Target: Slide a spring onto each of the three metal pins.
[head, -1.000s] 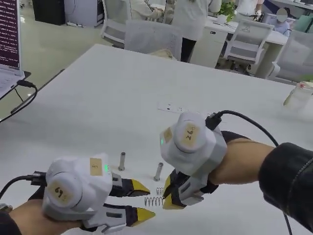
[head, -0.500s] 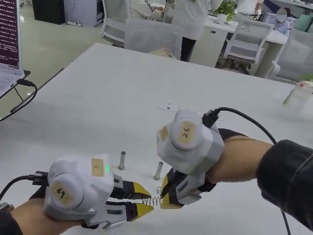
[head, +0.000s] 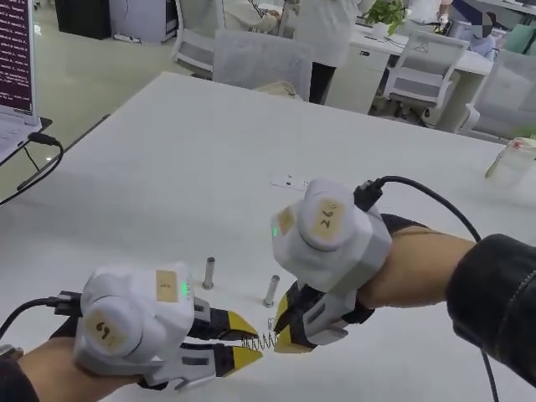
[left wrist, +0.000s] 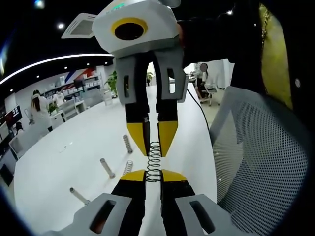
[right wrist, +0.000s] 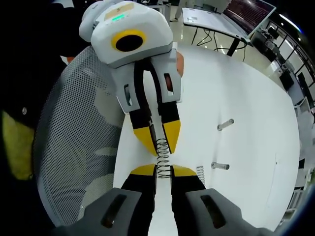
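Nearest the person, the left gripper points toward the right gripper, tip to tip, low over the white counter. Between them runs the held spring, stretched in a short straight line from one pair of yellow tips to the other.

Left gripper view: its own jaws are drawn in to a narrow gap, with the spring's near end pinched between them. The opposite jaws are equally narrow and pinch the far end. The right gripper view shows the same arrangement from the other side.

Just beyond the grippers, two metal pins stand upright on the counter and apart from each other: the nearer pin is close to the right gripper's jaws, and the farther pin is off to its left. Neither pin carries a spring.

In the left gripper view, one loose spring lies on the counter beside the nearer pin, and a second loose spring lies a little past it.

A black cable leaves the right gripper's body. Past the counter's far edge stand white mesh chairs and desks.
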Demonstrator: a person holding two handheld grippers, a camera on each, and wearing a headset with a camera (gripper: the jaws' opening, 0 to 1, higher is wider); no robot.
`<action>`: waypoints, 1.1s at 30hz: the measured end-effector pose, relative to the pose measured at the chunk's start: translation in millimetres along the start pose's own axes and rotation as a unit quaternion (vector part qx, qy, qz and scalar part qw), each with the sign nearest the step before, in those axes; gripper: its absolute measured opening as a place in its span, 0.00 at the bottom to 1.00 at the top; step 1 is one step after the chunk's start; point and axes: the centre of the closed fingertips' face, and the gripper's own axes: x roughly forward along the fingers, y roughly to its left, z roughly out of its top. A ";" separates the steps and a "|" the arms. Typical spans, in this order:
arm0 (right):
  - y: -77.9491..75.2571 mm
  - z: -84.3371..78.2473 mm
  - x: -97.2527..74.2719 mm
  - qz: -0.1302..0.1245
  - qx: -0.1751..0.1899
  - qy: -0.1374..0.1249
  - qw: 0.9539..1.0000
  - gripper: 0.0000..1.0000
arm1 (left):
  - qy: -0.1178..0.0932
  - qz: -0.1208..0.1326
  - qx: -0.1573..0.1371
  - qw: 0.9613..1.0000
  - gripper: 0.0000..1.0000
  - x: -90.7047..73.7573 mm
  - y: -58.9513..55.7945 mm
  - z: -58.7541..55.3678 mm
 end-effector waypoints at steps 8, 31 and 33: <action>-0.5 4.8 -6.4 -0.003 -0.001 -0.020 1.000 0.08 | -0.011 0.001 -0.001 1.000 0.03 -1.8 1.9 3.1; -1.2 3.4 -2.8 -0.001 0.025 -0.077 0.997 0.09 | -0.032 0.001 -0.021 0.999 0.02 -5.3 2.8 8.9; -1.2 4.0 -3.8 -0.001 0.025 -0.077 0.997 0.09 | -0.032 0.002 -0.022 0.999 0.02 -5.4 3.2 9.1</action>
